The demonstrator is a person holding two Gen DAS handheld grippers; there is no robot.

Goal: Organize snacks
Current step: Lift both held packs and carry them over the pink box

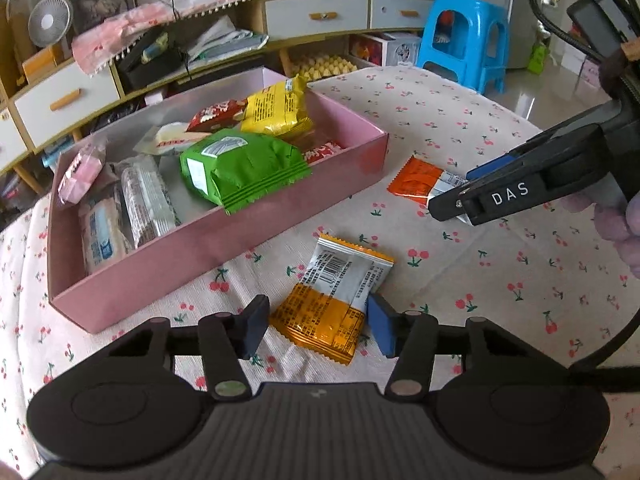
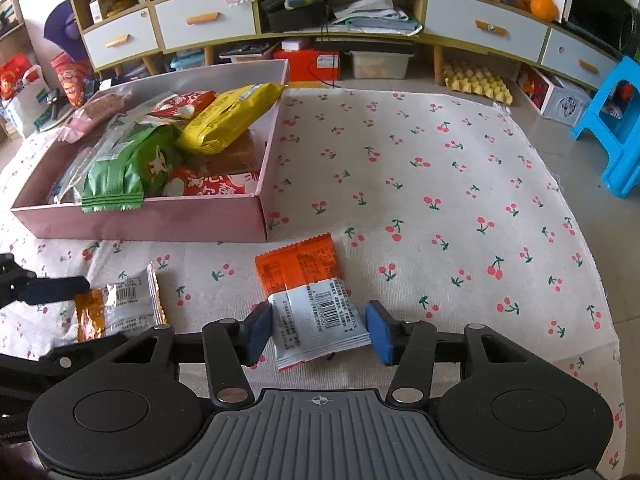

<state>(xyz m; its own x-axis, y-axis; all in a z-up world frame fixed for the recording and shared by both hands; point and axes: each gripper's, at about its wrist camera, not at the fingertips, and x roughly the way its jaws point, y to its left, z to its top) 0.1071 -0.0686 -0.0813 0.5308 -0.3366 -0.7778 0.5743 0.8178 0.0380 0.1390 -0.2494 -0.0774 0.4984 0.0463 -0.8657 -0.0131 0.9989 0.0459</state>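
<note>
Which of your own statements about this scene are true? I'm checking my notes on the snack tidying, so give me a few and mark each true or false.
1. A green packet lies in the pink box. True.
2. The orange-and-white packet lies between the jaws of the right gripper. True.
3. The amber-and-white packet is inside the box. False: it lies on the tablecloth, between the jaws of the left gripper.
4. The tablecloth has blue stripes. False: it is pale with small red cherries.
5. A blue stool stands beyond the table. True.
</note>
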